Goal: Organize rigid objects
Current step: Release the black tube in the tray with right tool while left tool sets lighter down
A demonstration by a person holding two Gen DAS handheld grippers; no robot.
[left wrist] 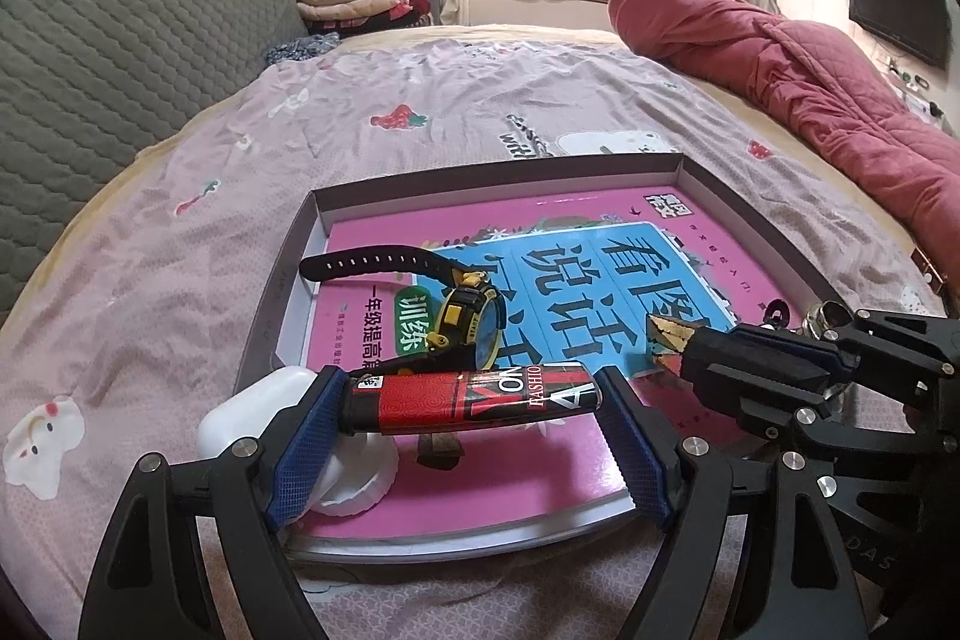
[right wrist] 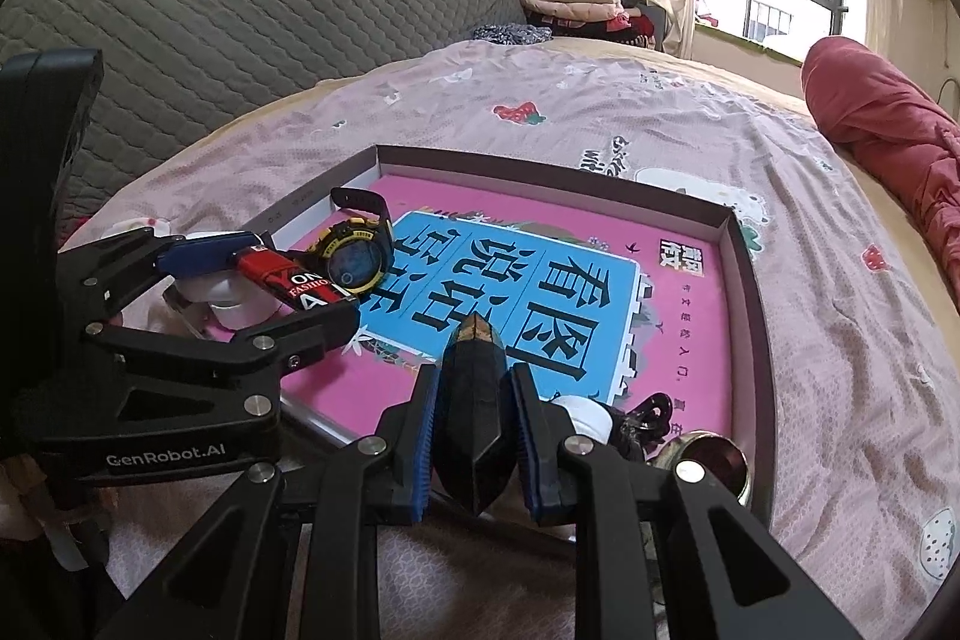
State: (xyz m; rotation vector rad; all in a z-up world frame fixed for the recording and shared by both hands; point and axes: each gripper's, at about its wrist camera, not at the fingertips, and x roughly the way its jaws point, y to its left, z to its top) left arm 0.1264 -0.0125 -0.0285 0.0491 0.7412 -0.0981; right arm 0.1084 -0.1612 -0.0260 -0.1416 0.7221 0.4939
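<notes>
Here, left wrist view: left gripper [left wrist: 474,400] clamping red lighter [left wrist: 474,396] crosswise, long axis running nine to three, hovering over pink book [left wrist: 480,484] in shallow box [left wrist: 690,166], watch [left wrist: 465,313] at twelve.

Right wrist view: right gripper [right wrist: 474,427] squeezing narrow on dark faceted piece [right wrist: 474,400], tip pointing twelve.

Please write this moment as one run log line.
left claw: shut on red lighter | right claw: shut on black faceted object | both over tray

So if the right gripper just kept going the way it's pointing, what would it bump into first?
Probably the pink book lying in the shallow box. The right gripper tilts down toward it, and the dark pointed object it holds sticks out ahead, so that tip would likely touch first.
</notes>
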